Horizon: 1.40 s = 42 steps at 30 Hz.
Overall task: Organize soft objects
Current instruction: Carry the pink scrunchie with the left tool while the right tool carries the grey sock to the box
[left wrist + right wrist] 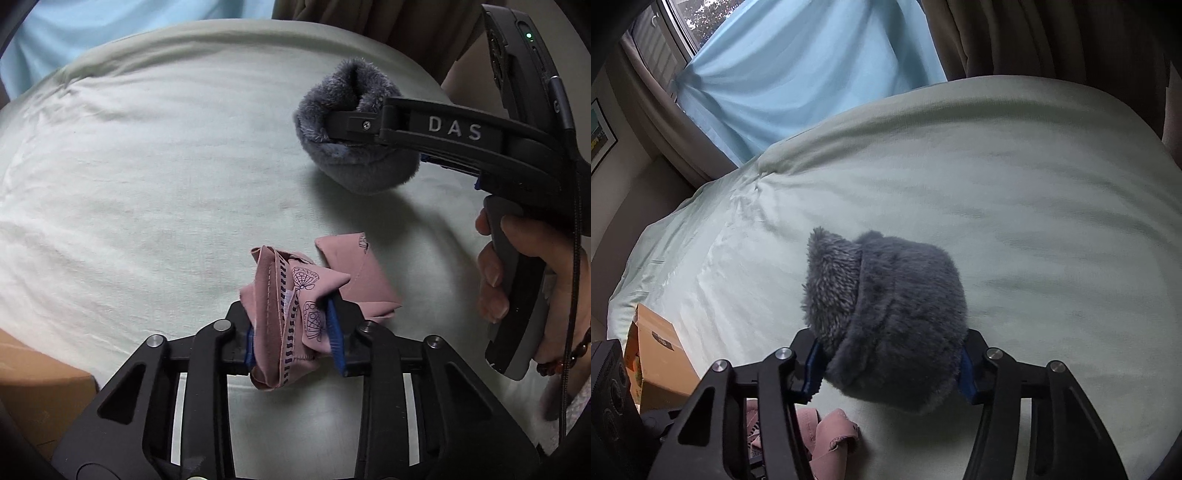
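Left wrist view, left to right: cardboard box [40,391] at 8 o'clock, against the edge of the pale green bedsheet [147,177]. Left gripper [295,332] at 6 o'clock, jaws clamped on a bunched pink cloth [288,317] – dark printed line drawings and a dashed stripe along a stitched hem, no readable words. The bunch's long axis runs roughly 12 to 6, along the fingers. The cloth's folded remainder spreads toward 2 o'clock and lies on the sheet. At 2 o'clock the right gripper [332,127] comes in from the right, "DAS" in raised letters on its arm, green LED on the body above. It grips a grey fuzzy pouch-like item [354,162], open mouth pointing up toward 12; whether it touches the sheet – cannot tell.

Right wrist view: box [653,354] at 8 o'clock with a small dark label, unreadable. Pink cloth [831,439] at 6. Right gripper [890,369] jaws pinch the fuzzy item [886,317] at centre, blue pads [966,373] pressed into both flanks, long axis roughly 12 to 6.
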{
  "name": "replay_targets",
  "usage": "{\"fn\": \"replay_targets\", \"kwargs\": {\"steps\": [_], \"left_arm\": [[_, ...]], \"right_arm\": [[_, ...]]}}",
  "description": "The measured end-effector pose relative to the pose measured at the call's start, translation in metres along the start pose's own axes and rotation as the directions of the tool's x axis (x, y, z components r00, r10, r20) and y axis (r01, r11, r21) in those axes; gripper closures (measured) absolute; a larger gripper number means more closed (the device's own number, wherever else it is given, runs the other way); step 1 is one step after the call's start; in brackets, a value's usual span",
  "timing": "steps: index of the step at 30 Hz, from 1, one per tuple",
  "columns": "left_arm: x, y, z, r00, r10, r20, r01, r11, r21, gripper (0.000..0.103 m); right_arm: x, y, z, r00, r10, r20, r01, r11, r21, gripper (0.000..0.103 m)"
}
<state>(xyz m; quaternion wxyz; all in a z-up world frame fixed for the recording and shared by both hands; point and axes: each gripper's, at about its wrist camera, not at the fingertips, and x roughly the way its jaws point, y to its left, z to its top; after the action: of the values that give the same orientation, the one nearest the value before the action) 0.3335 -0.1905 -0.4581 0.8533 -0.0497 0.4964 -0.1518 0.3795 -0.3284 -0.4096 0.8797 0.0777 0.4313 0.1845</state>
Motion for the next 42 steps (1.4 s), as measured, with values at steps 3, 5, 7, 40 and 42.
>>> {"fn": "replay_targets", "kwargs": {"steps": [3, 5, 7, 40, 42], "left_arm": [[-0.008, -0.003, -0.001, 1.000, 0.004, 0.007, -0.004, 1.000, 0.005, 0.078], [-0.017, -0.003, 0.001, 1.000, 0.002, 0.021, -0.002, 1.000, -0.004, 0.079], [-0.028, -0.002, 0.001, 0.999, 0.000, 0.037, 0.001, 1.000, -0.014, 0.079], [-0.376, 0.092, -0.014, 0.960, 0.060, 0.273, -0.031, 0.993, -0.111, 0.084], [-0.387, 0.112, -0.020, 0.961, 0.076, 0.266, -0.047, 0.992, -0.113, 0.084]], "right_arm": [[-0.015, 0.005, 0.002, 1.000, 0.001, 0.020, -0.001, 1.000, 0.003, 0.050], [-0.028, 0.009, 0.004, 0.999, 0.000, 0.040, 0.000, 1.000, 0.000, 0.050], [-0.044, 0.015, 0.006, 0.998, 0.000, 0.062, 0.000, 1.000, -0.005, 0.050], [-0.274, 0.293, -0.014, 0.981, 0.021, 0.194, -0.017, 1.000, -0.024, 0.050], [-0.265, 0.316, -0.020, 0.985, 0.022, 0.173, -0.017, 0.999, -0.028, 0.050]]}}
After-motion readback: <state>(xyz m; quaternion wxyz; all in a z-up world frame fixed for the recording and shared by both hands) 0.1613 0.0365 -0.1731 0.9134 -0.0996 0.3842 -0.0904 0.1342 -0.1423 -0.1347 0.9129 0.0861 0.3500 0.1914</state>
